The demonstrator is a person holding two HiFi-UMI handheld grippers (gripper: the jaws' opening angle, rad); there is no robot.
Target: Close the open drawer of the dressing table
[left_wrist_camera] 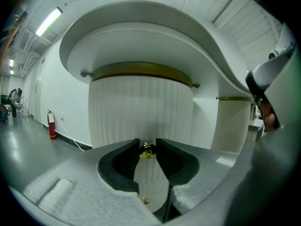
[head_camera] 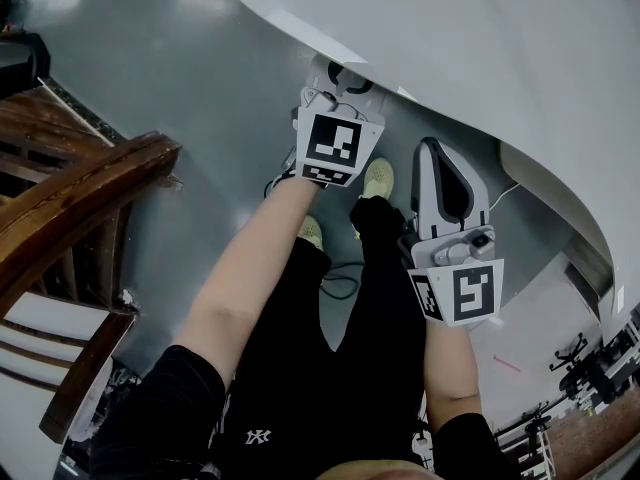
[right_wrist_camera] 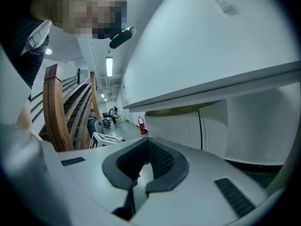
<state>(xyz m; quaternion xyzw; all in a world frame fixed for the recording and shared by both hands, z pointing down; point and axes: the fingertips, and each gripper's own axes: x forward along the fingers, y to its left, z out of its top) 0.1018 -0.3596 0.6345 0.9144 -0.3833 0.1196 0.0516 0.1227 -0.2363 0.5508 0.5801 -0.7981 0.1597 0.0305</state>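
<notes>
The white dressing table top (head_camera: 480, 38) fills the upper right of the head view. Under it, the left gripper view shows the curved, ribbed drawer front (left_wrist_camera: 141, 107) with a gold band (left_wrist_camera: 141, 71) along its top. My left gripper (left_wrist_camera: 147, 145) is shut on the small gold drawer knob (left_wrist_camera: 147, 152), which sits between its dark fingertips. In the head view the left gripper (head_camera: 342, 78) reaches under the table's edge. My right gripper (head_camera: 437, 158) hangs lower and nearer me, away from the table. In its own view the right gripper (right_wrist_camera: 141, 160) is shut on nothing, with the ribbed front (right_wrist_camera: 178, 128) beyond.
A brown wooden staircase rail (head_camera: 80, 208) stands at the left and shows again as the rail (right_wrist_camera: 56, 107). A second ribbed pedestal (left_wrist_camera: 233, 124) stands to the right of the drawer. A red fire extinguisher (left_wrist_camera: 51, 125) is by the wall. My shoes (head_camera: 378, 176) are on the grey floor.
</notes>
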